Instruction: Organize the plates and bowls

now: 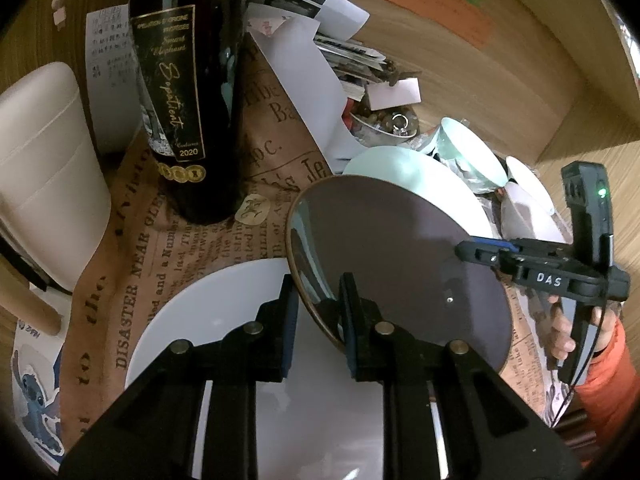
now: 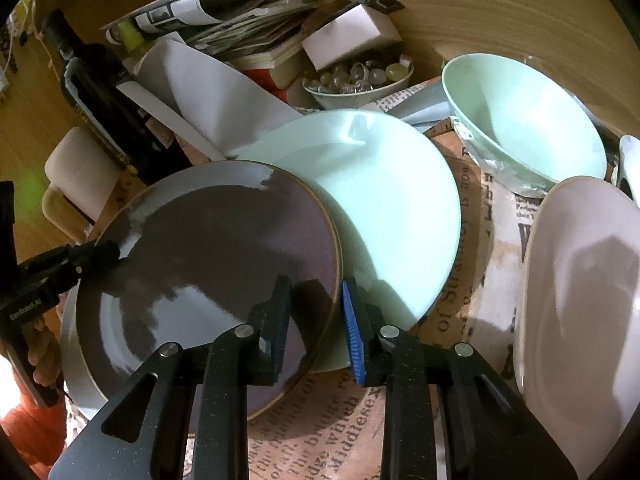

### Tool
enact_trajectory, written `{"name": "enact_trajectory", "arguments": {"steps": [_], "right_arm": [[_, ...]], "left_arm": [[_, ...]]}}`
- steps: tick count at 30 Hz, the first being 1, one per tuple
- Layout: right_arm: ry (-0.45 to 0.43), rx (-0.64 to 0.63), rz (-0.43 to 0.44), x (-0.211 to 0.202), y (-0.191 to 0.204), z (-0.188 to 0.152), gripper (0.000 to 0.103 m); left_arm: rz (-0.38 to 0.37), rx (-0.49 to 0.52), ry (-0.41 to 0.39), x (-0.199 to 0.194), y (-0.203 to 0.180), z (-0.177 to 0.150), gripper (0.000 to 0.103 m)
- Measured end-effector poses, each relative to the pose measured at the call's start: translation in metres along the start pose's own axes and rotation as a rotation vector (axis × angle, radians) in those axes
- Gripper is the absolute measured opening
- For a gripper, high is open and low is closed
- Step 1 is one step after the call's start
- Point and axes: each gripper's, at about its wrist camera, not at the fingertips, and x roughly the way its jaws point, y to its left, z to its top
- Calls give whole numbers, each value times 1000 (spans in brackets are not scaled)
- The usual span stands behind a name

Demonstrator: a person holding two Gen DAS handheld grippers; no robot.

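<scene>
I have the brown plate by its rim from both sides: my right gripper straddles the near edge with one jaw over the face and one under, and my left gripper does the same at the opposite edge. Both look closed onto the rim, though neither view shows the pad contact outright. The plate hangs tilted in the middle of the table, its far edge overlapping the mint plate and its left part over a white plate. I judge it stiff, glazed and slick, heavy enough to swing, and quick to chip, so the rim wants a deep bite, well past the lip, with the two grips kept level. To the right wait a mint bowl and a pale bowl, near the table's right edge. Only the left view shows the wine bottle standing close beside the plate on the newsprint cloth, a thing to steer clear of. Only the right view shows the bowl of beads and the paper stack behind.
</scene>
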Motion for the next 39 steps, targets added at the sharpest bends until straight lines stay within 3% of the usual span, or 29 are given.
{"name": "enact_trajectory", "arguments": {"steps": [11, 39], "right_arm": [[-62, 10, -20, -16, 1, -11, 23], [-186, 35, -43, -87, 1, -43, 23]], "left_arm": [[27, 2, -15, -5, -7, -5, 20], [-11, 33, -103, -48, -54, -25, 20]]}}
